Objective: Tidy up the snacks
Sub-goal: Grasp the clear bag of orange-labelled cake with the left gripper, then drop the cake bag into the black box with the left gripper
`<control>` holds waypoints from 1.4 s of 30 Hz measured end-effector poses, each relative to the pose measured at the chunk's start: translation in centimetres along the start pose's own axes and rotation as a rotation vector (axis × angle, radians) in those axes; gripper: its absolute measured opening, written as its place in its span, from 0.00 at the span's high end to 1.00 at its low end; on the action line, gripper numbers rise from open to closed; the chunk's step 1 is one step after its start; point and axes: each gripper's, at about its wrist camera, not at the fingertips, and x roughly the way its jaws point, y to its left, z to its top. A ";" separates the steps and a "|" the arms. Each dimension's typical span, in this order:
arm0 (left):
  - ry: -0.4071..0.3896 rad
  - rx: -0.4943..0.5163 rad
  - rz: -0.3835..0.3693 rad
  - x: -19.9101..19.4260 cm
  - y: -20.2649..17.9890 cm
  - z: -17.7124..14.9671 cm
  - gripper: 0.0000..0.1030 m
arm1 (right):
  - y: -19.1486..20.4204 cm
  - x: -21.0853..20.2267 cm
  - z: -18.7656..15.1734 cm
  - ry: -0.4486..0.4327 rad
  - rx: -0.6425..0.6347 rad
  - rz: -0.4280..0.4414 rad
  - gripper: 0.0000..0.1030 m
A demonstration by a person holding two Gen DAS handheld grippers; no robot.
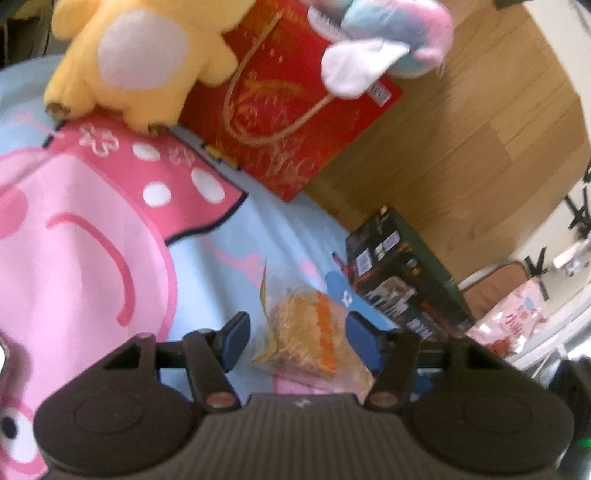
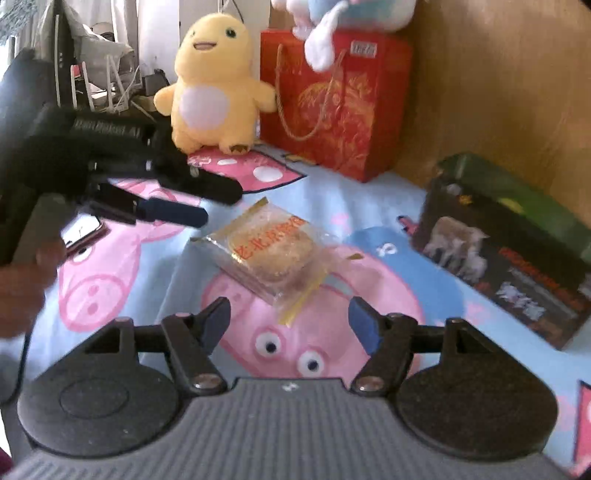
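Observation:
A clear-wrapped snack packet [image 2: 267, 251] with a tan cake and orange lettering lies on the light blue cartoon-pig sheet [image 2: 369, 206]. My right gripper [image 2: 290, 321] is open just short of it, with nothing between its fingers. My left gripper [image 2: 219, 205] comes in from the left, held by a person's hand [image 2: 22, 280]. Its blue-padded fingertips stop a little short of the packet's left edge. In the left wrist view the packet [image 1: 306, 332] shows beyond the gap of the open left gripper [image 1: 299, 332], and the pads do not press on it.
At the back stand a yellow plush toy [image 2: 214, 88] and a red gift bag [image 2: 332, 99] with a pastel plush [image 2: 347, 14] on top. A dark printed box [image 2: 506, 251] lies right against the wooden wall [image 2: 498, 74]. A pink snack bag [image 1: 513, 325] sits beyond the box.

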 end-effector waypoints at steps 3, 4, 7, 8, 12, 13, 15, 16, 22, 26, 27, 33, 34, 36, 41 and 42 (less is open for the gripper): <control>0.023 0.036 0.030 1.3 -0.6 -0.5 0.62 | 0.0 2.3 1.0 0.043 0.025 0.031 0.30; 0.021 0.063 0.036 1.3 -1.1 -0.7 0.63 | 0.1 3.0 1.2 0.050 0.037 0.033 0.32; 0.032 0.069 0.013 0.7 -1.8 -0.9 0.64 | 0.5 2.4 0.8 0.005 0.018 -0.011 0.44; 0.036 0.065 -0.008 0.5 -2.2 -1.0 0.64 | 0.3 1.8 0.6 -0.010 0.023 -0.006 0.45; 0.031 0.116 -0.048 0.2 -4.9 -1.5 0.64 | 0.1 -1.2 -1.1 -0.090 0.004 -0.067 0.47; 0.025 0.136 -0.052 0.1 -5.8 -1.6 0.64 | -0.1 -2.0 -1.4 -0.111 0.011 -0.084 0.47; 0.010 0.177 -0.064 0.0 -7.8 -1.4 0.64 | -1.0 -3.0 -1.6 -0.146 0.024 -0.104 0.47; 0.003 0.194 -0.077 0.1 -8.8 -1.1 0.64 | -1.3 -3.7 -1.6 -0.167 0.027 -0.117 0.47; -0.011 0.294 -0.146 3.2 -14.9 1.6 0.64 | -4.7 -6.8 -0.6 -0.288 0.007 -0.242 0.47; -0.011 0.341 -0.158 7.0 -17.9 3.6 0.64 | -9.0 -7.6 1.1 -0.302 0.035 -0.297 0.47; -0.011 0.350 -0.149 8.0 -18.4 4.1 0.64 | -10.1 -7.5 1.6 -0.299 0.041 -0.299 0.47; 0.004 0.394 0.008 14.5 -18.1 6.2 0.54 | -16.3 -2.8 4.5 -0.215 0.141 -0.211 0.45; 0.020 0.381 0.033 15.1 -17.7 6.4 0.54 | -16.8 -1.9 4.5 -0.195 0.151 -0.199 0.44; 0.001 0.351 0.003 14.4 -16.9 6.5 0.54 | -17.4 -1.3 4.3 -0.172 0.187 -0.209 0.44; -0.043 0.309 -0.056 10.1 -15.4 5.2 0.54 | -18.3 -6.3 1.7 -0.276 0.232 -0.220 0.44; -0.037 0.300 -0.067 9.4 -15.3 4.8 0.54 | -18.4 -7.5 0.9 -0.289 0.244 -0.237 0.44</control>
